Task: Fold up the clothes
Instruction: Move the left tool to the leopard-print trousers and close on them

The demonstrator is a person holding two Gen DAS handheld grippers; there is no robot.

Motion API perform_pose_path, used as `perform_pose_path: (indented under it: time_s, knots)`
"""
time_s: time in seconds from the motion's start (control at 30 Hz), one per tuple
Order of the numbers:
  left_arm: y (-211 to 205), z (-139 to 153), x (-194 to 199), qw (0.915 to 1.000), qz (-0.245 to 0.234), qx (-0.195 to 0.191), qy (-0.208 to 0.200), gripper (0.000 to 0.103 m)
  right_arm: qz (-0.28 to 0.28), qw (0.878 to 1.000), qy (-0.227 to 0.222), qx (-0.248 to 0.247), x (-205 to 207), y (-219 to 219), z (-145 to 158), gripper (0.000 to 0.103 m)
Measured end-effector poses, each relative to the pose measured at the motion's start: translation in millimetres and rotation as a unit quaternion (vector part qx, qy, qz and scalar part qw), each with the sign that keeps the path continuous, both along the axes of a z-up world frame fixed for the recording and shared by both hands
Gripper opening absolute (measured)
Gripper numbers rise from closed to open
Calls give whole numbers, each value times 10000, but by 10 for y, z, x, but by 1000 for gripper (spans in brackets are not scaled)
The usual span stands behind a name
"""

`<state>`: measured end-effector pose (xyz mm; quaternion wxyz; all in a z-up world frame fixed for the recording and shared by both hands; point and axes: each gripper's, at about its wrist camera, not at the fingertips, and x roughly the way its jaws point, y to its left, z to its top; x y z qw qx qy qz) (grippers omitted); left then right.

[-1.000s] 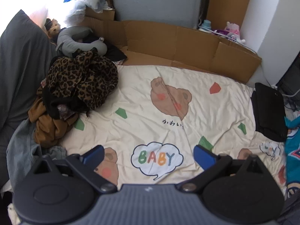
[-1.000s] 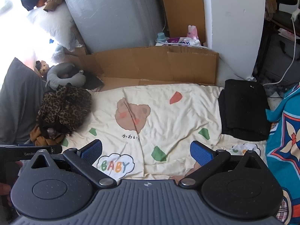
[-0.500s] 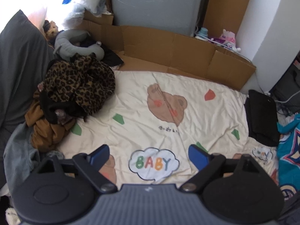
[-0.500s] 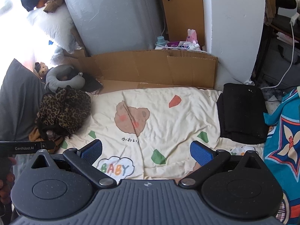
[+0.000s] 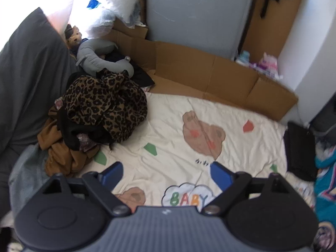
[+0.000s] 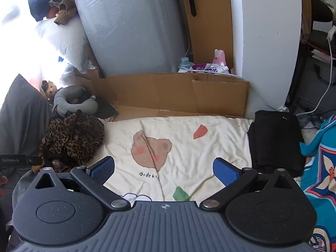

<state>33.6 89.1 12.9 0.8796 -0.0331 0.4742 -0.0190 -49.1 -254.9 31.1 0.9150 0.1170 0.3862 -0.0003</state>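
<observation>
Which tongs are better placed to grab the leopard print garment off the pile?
Probably the left tongs: the leopard print garment lies close ahead on their left. From the right tongs it sits farther off to the side. Both are open and empty.

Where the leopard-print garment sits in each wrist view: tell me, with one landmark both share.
Left wrist: leopard-print garment lies left of centre, atop the clothes pile.
Right wrist: leopard-print garment lies at the left edge, mid-height.
Shared landmark: the grey neck pillow, just behind it in both.
</observation>
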Motion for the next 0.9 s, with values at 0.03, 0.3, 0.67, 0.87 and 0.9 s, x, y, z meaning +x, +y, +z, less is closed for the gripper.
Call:
perform_pose_path:
  time_s: [0.03,0.3,0.67,0.87,0.9]
  knots:
    - [67,0,18,10000,72,-42,-47,102,9,10000,0,7,20,9,-20,103]
    - [536,-40,236,9992,329,112,-210,103,-24,9999,-73,128,162,44,-231,103]
    - [1050,-345,694,9978,515,238,-355,100,14,9998,-65,162,494,144,-678,103]
    - [1277,-742,1022,9974,582,253,-330,94,22,9997,-15,247,703,198,-1021,103]
    - [1317,-822,1077,9973,624,223,-324,92,61,9996,-32,287,744,212,-1092,103]
